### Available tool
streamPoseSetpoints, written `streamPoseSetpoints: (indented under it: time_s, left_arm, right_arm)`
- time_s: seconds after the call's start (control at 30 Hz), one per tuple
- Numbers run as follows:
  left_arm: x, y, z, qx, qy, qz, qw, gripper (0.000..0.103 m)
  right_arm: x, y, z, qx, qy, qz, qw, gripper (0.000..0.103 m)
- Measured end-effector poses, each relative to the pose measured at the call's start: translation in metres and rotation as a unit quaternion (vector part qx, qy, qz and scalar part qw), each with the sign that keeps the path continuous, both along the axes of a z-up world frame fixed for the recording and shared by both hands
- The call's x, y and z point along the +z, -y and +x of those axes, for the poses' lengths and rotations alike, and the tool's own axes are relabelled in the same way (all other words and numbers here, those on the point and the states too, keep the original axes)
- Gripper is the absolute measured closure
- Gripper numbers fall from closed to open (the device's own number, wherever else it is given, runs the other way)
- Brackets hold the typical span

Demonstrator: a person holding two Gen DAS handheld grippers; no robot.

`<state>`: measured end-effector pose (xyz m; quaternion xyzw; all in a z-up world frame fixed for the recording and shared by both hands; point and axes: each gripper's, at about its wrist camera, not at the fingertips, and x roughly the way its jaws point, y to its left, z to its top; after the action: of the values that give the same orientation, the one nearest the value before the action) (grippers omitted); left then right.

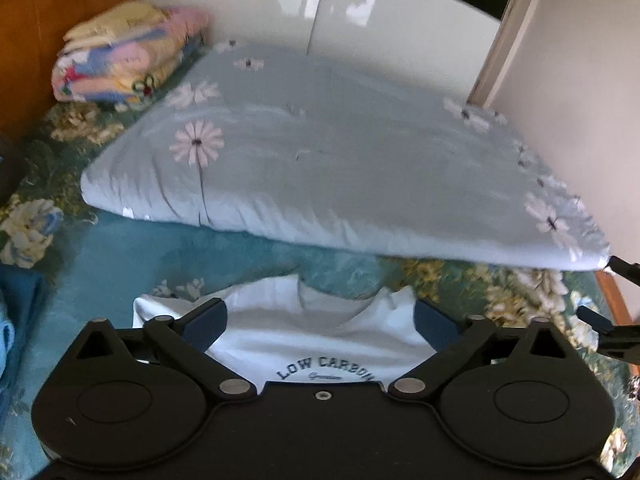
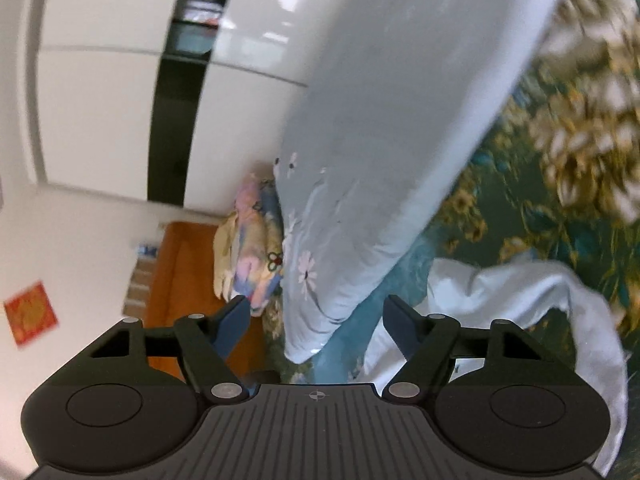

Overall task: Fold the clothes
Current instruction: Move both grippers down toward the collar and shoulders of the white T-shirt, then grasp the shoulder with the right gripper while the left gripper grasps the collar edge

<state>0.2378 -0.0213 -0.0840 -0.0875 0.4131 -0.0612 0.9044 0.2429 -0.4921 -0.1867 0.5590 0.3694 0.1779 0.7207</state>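
Note:
A white T-shirt (image 1: 320,344) printed "LOW CARBON" lies crumpled on the teal floral bedspread (image 1: 120,248). My left gripper (image 1: 318,312) hangs just over its collar end, pointing down at it. Its jaws stand wide apart, one on each side of the shirt's top, and grip nothing. In the right wrist view, which is rolled sideways, the T-shirt (image 2: 520,292) lies to the right. My right gripper (image 2: 316,306) is open beside the shirt with nothing between its pads. Its black fingers (image 1: 596,318) show at the right edge of the left wrist view.
A folded pale blue quilt with daisies (image 1: 340,152) lies across the bed behind the shirt. A stack of colourful folded blankets (image 1: 120,64) sits against the wooden headboard (image 1: 40,8). White wardrobe doors (image 1: 380,8) stand behind. Blue cloth (image 1: 16,320) lies at the left edge.

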Motion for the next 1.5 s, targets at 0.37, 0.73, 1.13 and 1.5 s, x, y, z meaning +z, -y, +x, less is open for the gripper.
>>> streamPoseSetpoints:
  time_s: [0.37, 0.73, 1.13, 1.5]
  left_arm:
    - [-0.092, -0.056, 0.099, -0.027, -0.072, -0.03, 0.9966, 0.023]
    - [-0.161, -0.066, 0.172, -0.135, -0.098, 0.045, 0.9849, 0.028]
    - [-0.211, -0.074, 0.225, -0.248, -0.146, 0.028, 0.9574, 0.027]
    - [-0.235, -0.048, 0.234, -0.341, -0.159, 0.01, 0.9263, 0.061]
  right_arm:
    - [-0.058, -0.053, 0.06, 0.059, -0.037, -0.076, 0.995, 0.04]
    - [-0.1, -0.11, 0.124, 0.18, -0.049, -0.282, 0.941, 0.059]
    - [-0.127, -0.145, 0.172, 0.277, -0.026, -0.35, 0.894, 0.059]
    - [-0.149, -0.169, 0.197, 0.35, -0.028, -0.355, 0.867, 0.067]
